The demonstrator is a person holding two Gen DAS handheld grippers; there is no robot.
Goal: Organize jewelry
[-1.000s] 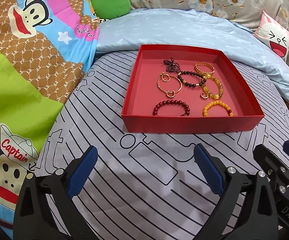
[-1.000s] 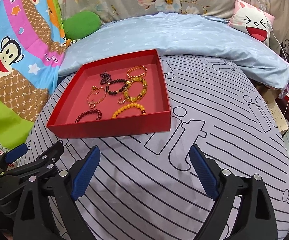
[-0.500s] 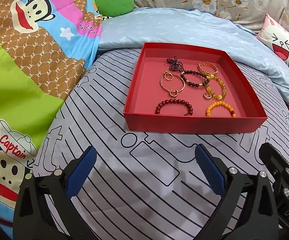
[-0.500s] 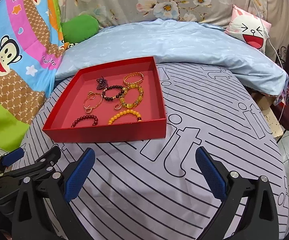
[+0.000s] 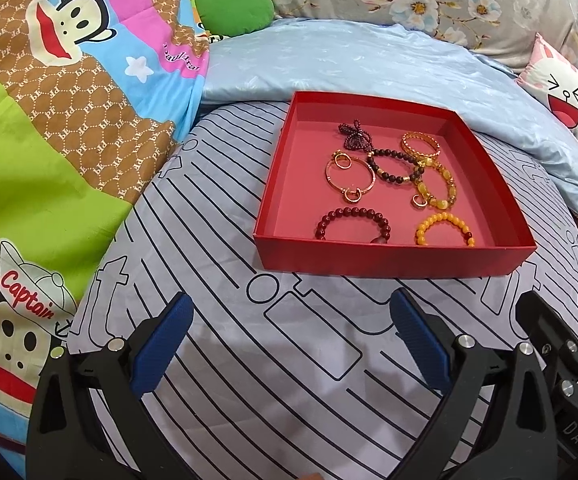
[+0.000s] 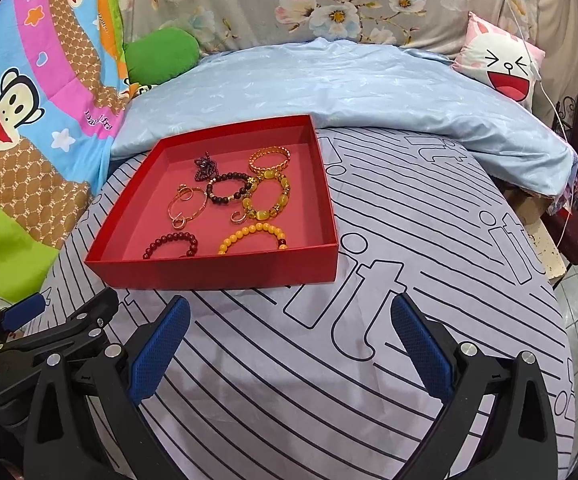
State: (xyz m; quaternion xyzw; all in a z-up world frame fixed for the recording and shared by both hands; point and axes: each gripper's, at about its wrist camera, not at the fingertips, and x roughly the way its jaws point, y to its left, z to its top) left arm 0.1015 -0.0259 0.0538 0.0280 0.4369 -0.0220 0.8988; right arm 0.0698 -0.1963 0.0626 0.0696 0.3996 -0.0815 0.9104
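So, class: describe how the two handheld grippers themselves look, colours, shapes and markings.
Both the left gripper and right gripper have black angular plastic frames with silver bolts and textured blue fingertip pads. White letters "DAS" mark the right gripper's body in the left view.

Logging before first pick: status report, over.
Left gripper open, empty. Right gripper open, empty. Bracelets untouched in red tray, dark red beaded bracelet nearest. Path clear.

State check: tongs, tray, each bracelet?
Left tongs: open, empty, short of the tray.
Right tongs: open, empty.
Red tray: lidless, flat on striped sheet.
Dark red bracelet: lying apart, near front wall.
Orange bracelet: lying apart, near front wall.
Gold bangle: flat.
Black bracelet: touching its neighbours.
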